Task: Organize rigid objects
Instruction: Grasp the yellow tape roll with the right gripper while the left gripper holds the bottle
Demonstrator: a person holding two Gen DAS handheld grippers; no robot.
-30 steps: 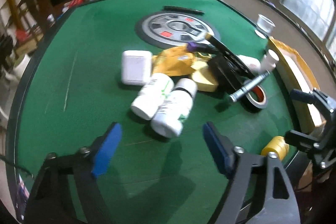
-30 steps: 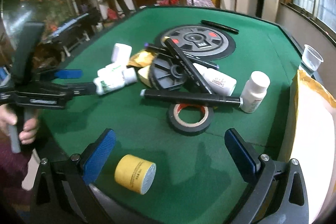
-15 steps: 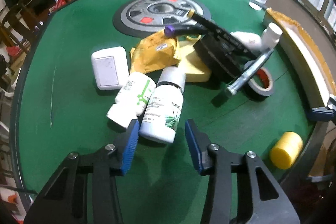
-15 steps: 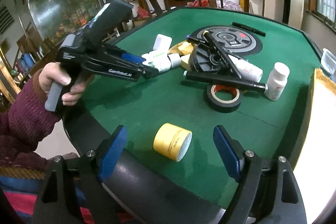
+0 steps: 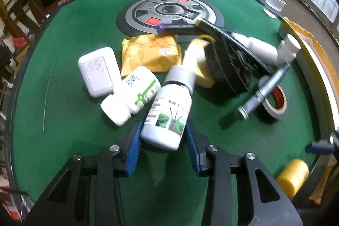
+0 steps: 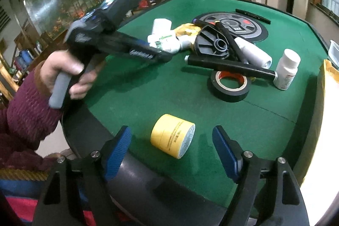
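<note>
now left tongs (image 5: pixel 162 139) clamp the white bottle (image 5: pixel 167 111).

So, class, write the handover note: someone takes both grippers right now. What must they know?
Left gripper: shut on the white bottle with the plant label, gripped at its base, cap pointing away into the pile.
Right gripper: open, holding nothing, with the yellow tape roll lying on its side just ahead, near the table edge.
Elsewhere on the green table: green-striped bottle, white case, yellow packet, black tape roll, black marker, upright white bottle.
Done: one bottle gripped.
Left: placing it and sorting everything else.
</note>
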